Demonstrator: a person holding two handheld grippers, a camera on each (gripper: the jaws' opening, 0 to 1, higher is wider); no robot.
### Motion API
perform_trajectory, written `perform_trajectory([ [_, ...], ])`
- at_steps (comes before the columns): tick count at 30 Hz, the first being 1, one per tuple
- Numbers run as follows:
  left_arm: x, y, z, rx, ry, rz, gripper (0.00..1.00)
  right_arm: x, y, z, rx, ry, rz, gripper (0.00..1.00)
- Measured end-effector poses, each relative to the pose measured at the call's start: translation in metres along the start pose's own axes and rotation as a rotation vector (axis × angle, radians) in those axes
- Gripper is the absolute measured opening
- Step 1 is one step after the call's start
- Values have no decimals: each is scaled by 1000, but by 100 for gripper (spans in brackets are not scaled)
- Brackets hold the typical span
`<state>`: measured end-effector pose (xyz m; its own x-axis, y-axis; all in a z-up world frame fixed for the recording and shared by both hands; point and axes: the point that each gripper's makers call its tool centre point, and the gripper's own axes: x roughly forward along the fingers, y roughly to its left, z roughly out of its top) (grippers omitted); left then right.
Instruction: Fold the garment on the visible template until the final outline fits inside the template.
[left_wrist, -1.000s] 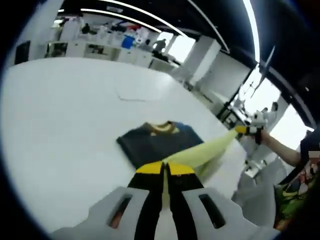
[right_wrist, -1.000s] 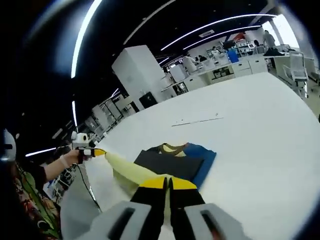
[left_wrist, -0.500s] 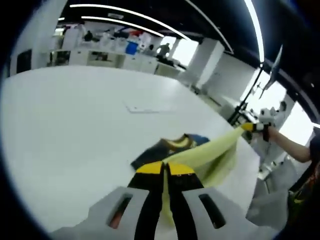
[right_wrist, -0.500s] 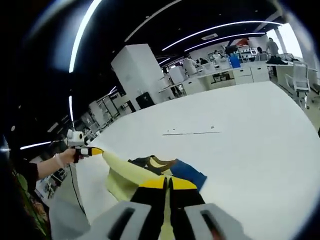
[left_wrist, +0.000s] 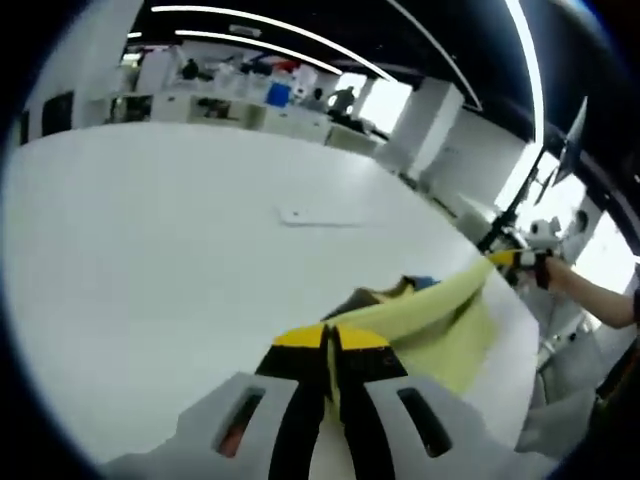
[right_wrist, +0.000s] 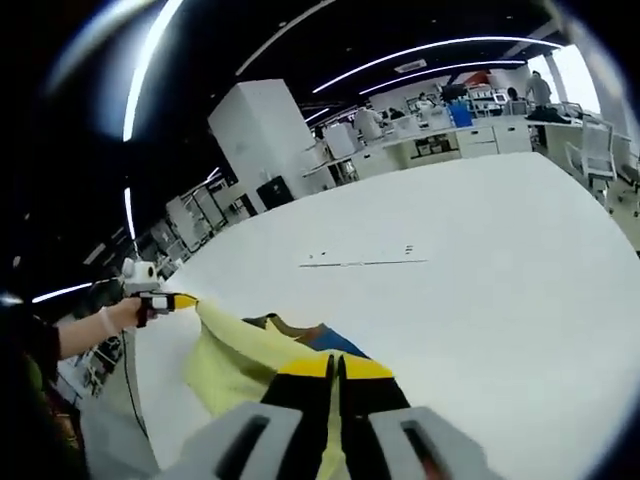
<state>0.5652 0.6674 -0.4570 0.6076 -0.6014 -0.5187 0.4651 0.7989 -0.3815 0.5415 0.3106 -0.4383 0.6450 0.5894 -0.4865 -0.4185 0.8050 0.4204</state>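
The left gripper (left_wrist: 329, 338) and the right gripper (right_wrist: 336, 366) each pinch an edge of the garment (left_wrist: 440, 320), jaws pressed together on its pale yellow cloth. The cloth hangs stretched between them above the white table (left_wrist: 150, 250), where its dark, blue-edged part lies.

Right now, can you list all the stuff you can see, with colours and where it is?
Garment: one, pale yellow with dark and blue parts and a yellow collar, lifted over the table, stretched between both grippers.
Table: one, white, under the garment.
Template lines: faint thin marks, on the table beyond the garment.
Desks and cabinets: several, white, at the room's far side.
Ceiling lights: long white strips overhead.
Left gripper: black jaws, yellow tips, shut on the garment.
Right gripper: same colours, shut on the garment.
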Motion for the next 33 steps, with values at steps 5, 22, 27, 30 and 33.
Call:
perform_trajectory([
  [5,12,6,-3,1,6,11,0,8,-9,-7,4,21,-14,0],
  [22,35,29,-26,-29,35,45,0,39,-34,-22,58,47,-42,0],
  [27,38,31,-32,-35,48,53,0,44,-42,-31,69,76,-56,0],
  [30,39,32,-34,-33,54,56,0,45,-43,-33,68,82,-59,0],
  [33,39,31,-35,-34,56,57,0,46,-43,-34,64,87,-60,0],
])
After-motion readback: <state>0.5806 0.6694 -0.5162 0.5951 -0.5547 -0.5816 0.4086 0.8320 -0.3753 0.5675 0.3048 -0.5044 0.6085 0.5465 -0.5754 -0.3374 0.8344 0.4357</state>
